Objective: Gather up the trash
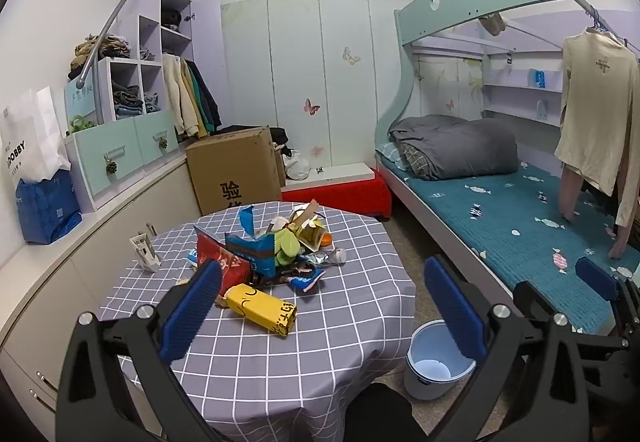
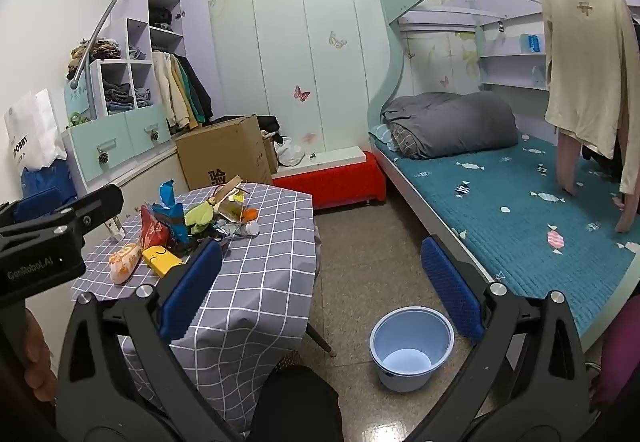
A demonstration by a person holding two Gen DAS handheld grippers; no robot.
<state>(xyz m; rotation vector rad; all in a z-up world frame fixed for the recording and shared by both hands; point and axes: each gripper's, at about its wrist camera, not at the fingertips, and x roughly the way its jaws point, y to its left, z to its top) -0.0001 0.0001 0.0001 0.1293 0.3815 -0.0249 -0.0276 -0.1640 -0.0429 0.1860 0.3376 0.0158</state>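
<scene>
Left gripper [image 1: 322,306]: jaws spread wide, nothing between the pads, held above the near part of the table [image 1: 280,354] with its grey checked cloth. Blue left pad [image 1: 192,306] just in front of the red snack bag [image 1: 222,266] as seen from the wrist, though raised and not touching it. Yellow packet [image 1: 262,308] lying flat on the cloth just inside the left pad, between the jaws in the view. Beyond the jaws, at the table's middle: pile of trash [image 1: 280,242], with a blue wrapper, a green crumpled piece and brown paper scraps heaped together, and a small orange thing [image 1: 327,240] at its right edge. Small white carton [image 1: 145,252] standing apart on the cloth, left of and beyond the left pad.

Light blue bucket [image 1: 436,362] on the floor under the right pad, partly hidden by it, just beside the table's right edge.

Right gripper [image 2: 320,290]: jaws likewise spread wide, empty, over bare floor between table and bed [image 2: 520,210]. Bucket [image 2: 412,346] between the jaws and nearer the right pad, below them, with nothing visible inside. Trash pile [image 2: 200,218] left of and beyond the left pad [image 2: 192,290]; yellow packet [image 2: 162,260] just beyond that pad's tip, an orange-and-white wrapper [image 2: 124,262] further left. Cardboard box [image 2: 224,154] far beyond, behind the table.
</scene>
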